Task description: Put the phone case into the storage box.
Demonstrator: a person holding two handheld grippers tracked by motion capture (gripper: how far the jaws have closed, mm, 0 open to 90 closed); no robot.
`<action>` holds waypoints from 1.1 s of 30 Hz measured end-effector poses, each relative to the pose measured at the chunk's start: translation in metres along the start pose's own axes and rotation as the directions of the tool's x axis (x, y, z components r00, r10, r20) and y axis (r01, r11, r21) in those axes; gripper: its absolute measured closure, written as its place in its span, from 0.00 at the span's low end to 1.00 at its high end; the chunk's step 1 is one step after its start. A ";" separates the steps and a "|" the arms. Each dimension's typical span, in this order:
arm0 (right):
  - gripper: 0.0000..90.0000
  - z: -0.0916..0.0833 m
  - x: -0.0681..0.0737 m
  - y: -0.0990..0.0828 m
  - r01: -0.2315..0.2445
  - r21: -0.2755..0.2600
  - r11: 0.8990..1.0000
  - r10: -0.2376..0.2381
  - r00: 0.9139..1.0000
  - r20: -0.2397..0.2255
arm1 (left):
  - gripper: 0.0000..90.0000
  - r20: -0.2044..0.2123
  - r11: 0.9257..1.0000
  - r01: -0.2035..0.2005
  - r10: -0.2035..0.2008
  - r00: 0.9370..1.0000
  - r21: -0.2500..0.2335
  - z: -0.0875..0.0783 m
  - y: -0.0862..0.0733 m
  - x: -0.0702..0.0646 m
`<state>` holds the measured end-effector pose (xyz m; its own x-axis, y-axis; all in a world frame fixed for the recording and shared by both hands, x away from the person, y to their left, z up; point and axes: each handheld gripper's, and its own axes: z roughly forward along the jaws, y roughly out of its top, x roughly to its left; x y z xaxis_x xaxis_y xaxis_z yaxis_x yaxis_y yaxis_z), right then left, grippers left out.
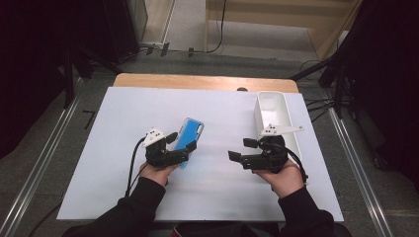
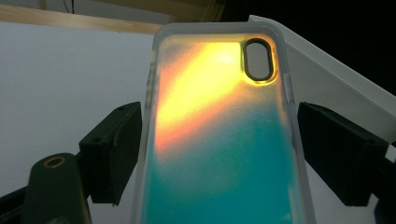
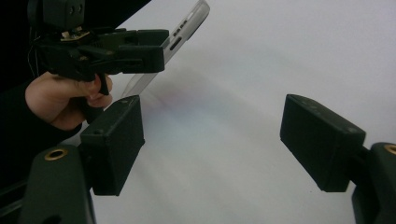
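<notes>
left gripper [image 1: 182, 143] jaws pinching phone case [image 1: 189, 134], right gripper [image 1: 239, 149] jaws spread, white bin [image 1: 274, 109] empty

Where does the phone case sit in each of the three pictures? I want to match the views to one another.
High view: the phone case lies left of centre, between the jaws of the left gripper.
Left gripper view: the case fills the middle, camera cutout at upper right.
Right gripper view: its clear edge slants at upper left, beside the left gripper.
Shared landmark: the white table sheet, seen in all three.
</notes>
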<state>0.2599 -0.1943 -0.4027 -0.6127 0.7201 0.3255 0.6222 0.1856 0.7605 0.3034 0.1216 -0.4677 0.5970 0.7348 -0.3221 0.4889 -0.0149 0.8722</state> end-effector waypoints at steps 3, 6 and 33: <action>0.23 0.000 0.001 0.004 -0.004 0.001 1.000 0.004 1.000 -0.005 | 0.18 0.004 1.000 0.000 0.000 1.000 -0.004 0.001 -0.002 -0.002; 0.23 0.001 0.001 0.007 -0.001 0.002 1.000 0.001 1.000 -0.003 | 0.18 0.003 1.000 0.002 -0.002 1.000 -0.006 0.002 -0.003 -0.004; 0.23 0.015 0.002 0.035 -0.001 0.022 1.000 0.001 1.000 -0.012 | 0.18 0.020 1.000 -0.004 0.005 1.000 -0.022 0.006 -0.012 -0.015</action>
<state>0.2880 -0.1763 -0.3837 -0.6178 0.7124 0.3329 0.6334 0.2000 0.7476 0.2927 0.1067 -0.4760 0.6117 0.7213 -0.3250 0.4722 -0.0033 0.8815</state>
